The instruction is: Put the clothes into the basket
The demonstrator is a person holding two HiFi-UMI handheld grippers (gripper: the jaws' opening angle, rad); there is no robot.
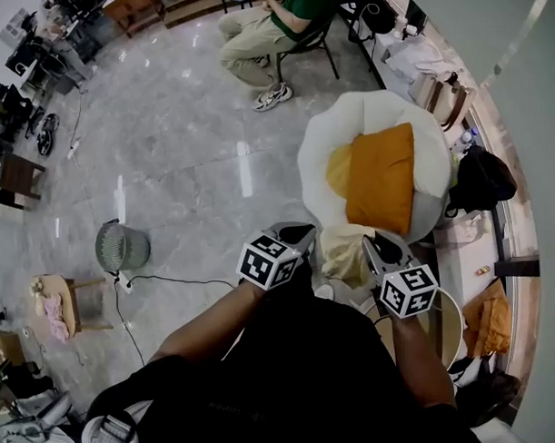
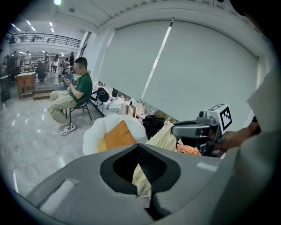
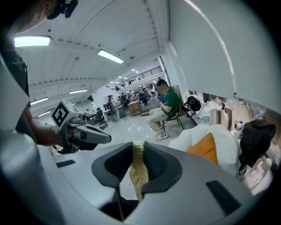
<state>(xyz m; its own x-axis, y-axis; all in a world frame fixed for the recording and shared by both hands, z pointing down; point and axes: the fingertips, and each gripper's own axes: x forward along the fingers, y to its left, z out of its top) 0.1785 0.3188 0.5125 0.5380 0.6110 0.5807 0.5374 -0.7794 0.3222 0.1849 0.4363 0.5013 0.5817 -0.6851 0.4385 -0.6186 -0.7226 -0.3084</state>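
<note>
The left gripper (image 1: 301, 235) and right gripper (image 1: 375, 247) are each clamped on one pale yellow garment (image 1: 344, 255), which is stretched sideways between them just this side of the white chair (image 1: 345, 123). What looks like the basket (image 1: 459, 314) sits beneath the right gripper, farther from the chair.

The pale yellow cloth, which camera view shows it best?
The head view: the pale yellow cloth hangs between the left tongs and the right tongs, both shut on it. The left gripper view shows a strip in its tongs and a fold beyond; the right gripper view shows only a pinched strip.
</note>
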